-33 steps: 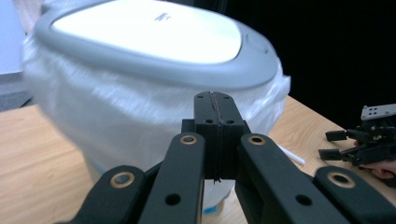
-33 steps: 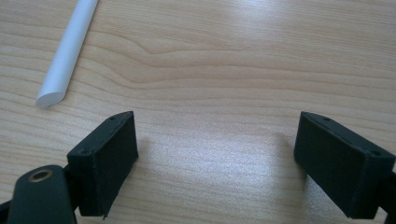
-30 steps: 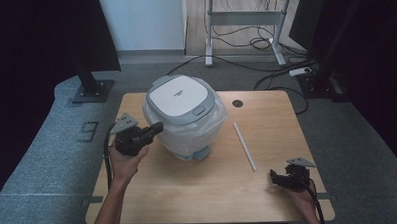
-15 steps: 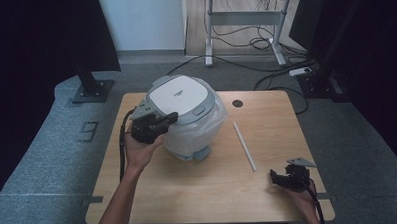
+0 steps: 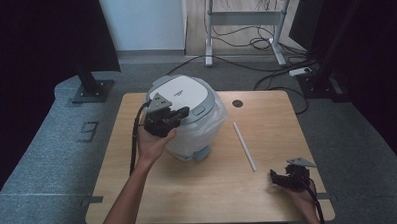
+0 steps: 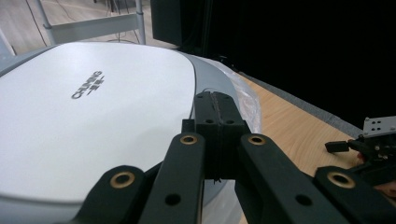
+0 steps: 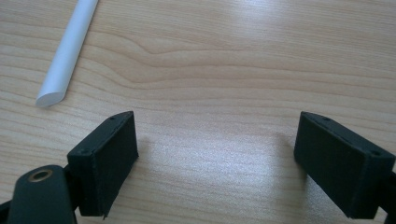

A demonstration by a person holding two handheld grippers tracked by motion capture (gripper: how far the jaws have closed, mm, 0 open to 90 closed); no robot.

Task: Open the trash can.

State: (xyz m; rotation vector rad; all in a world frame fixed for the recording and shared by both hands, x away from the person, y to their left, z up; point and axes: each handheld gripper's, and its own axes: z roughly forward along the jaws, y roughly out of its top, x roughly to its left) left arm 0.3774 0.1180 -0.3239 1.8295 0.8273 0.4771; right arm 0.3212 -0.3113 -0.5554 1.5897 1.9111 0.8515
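A rice cooker [image 5: 191, 94] with a white lid [image 6: 93, 116] and grey rim stands mid-table, its body wrapped in clear plastic [image 5: 202, 132]. My left gripper [image 5: 183, 112] hovers over the lid's near left part, jaws pressed together with nothing between them; in the left gripper view its tip [image 6: 215, 101] lies just above the lid's edge. My right gripper [image 5: 275, 177] rests low at the table's front right, jaws spread wide [image 7: 215, 140] over bare wood. A white stick [image 5: 244, 146] lies to the right of the cooker, its cut end [image 7: 65, 56] ahead of the right gripper.
The wooden table [image 5: 224, 191] has a round cable hole [image 5: 237, 103] at the back right. Grey floor mats [image 5: 48, 162] surround it. A desk frame with cables [image 5: 243, 20] stands behind. The right gripper [image 6: 373, 144] is seen far off in the left gripper view.
The left hand carried its shut gripper rightward and upward, from beside the cooker's left flank to above the lid. The right gripper stayed put.
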